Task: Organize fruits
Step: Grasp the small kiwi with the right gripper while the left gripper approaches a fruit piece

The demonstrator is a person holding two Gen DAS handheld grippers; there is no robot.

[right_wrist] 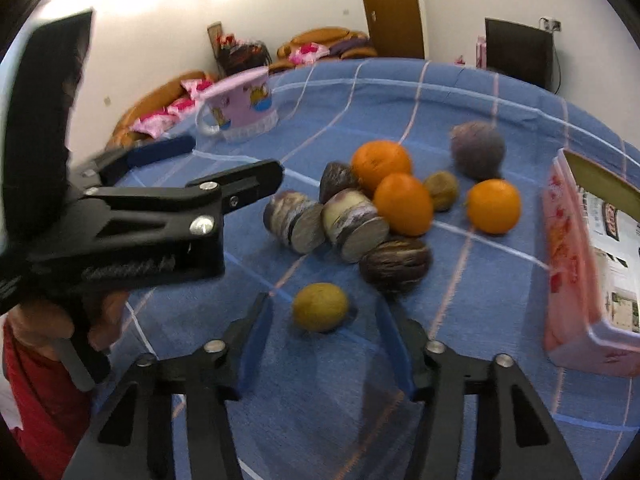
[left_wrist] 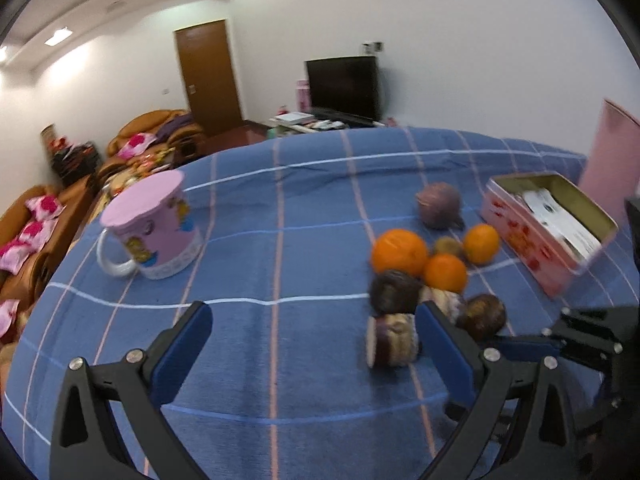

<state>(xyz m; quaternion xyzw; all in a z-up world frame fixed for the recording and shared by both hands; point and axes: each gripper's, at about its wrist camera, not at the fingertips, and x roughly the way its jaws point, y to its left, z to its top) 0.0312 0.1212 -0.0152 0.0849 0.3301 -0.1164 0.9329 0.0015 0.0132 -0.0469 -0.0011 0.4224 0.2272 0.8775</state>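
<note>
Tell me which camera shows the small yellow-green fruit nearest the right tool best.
The right wrist view: the yellow-green fruit lies alone on the blue cloth, fully visible just ahead of the open right tool. The left wrist view does not show that fruit, only part of the right tool.

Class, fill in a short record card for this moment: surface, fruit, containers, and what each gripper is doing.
surface: blue checked cloth
fruit: three oranges, largest; yellow-green fruit alone, nearest right gripper
containers: pink tin, open; pink basket, upside down
left gripper: open, holding nothing
right gripper: open, yellow-green fruit just ahead, not gripped
</note>
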